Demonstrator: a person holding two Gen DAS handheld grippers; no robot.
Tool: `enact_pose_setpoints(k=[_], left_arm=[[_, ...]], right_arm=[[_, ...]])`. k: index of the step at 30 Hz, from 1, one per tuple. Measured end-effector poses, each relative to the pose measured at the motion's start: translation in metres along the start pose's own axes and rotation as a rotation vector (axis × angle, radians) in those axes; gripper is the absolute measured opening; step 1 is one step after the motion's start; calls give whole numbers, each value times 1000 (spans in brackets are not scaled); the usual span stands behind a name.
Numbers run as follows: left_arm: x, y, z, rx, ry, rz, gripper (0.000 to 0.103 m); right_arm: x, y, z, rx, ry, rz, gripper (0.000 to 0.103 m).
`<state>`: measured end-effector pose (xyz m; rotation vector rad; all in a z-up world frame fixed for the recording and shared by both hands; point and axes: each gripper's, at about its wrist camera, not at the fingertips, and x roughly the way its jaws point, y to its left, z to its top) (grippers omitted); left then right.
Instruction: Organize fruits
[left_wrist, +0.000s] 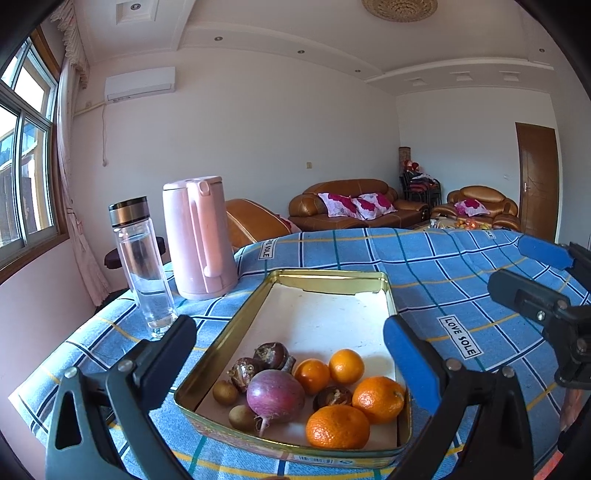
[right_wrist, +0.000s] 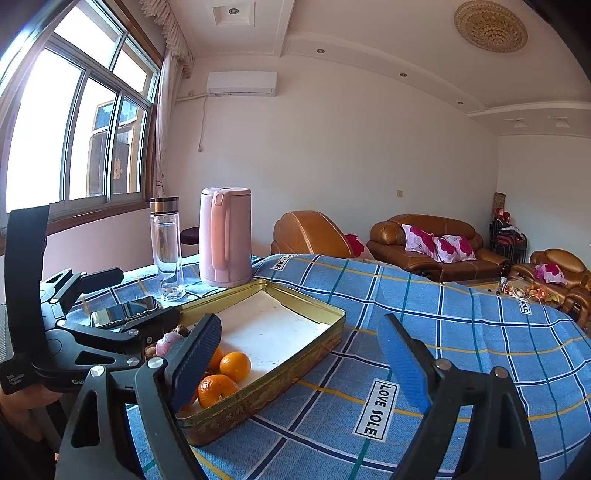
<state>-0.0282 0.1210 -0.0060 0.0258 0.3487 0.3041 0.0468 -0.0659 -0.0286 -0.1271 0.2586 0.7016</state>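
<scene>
A gold metal tin (left_wrist: 236, 325) lies on the blue checked cloth. Its near end holds several oranges (left_wrist: 338, 426), a purple round fruit (left_wrist: 275, 397), dark brown chestnut-like fruits (left_wrist: 271, 355) and small brown ones (left_wrist: 225, 392). My left gripper (left_wrist: 290, 341) is open and empty, held above the tin's near end. My right gripper (right_wrist: 297, 354) is open and empty, over the cloth just right of the tin (right_wrist: 295, 354). Oranges (right_wrist: 235, 365) show beside its left finger. The left gripper's body (right_wrist: 96, 332) is at the left.
A pink kettle (left_wrist: 199, 236) and a clear bottle (left_wrist: 144, 266) stand beyond the tin at the table's far left. A phone (right_wrist: 123, 310) lies left of the tin. Brown sofas (left_wrist: 351, 205) stand behind the table. A window is on the left.
</scene>
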Motion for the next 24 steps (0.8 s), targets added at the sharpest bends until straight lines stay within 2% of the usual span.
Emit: enact_pose_setpoints(k=[7,12,24], left_arm=[[1,-3,2,5,7,44,103],[1,0,2,-13,2,42,103],[-1,-5,1,17,-10,27,103]], right_arm=[[-1,-3,-3,1,2,-13,88],[-1,-5,-4,8,1,-16,88],[0,-9,-7,13,8,-18,88]])
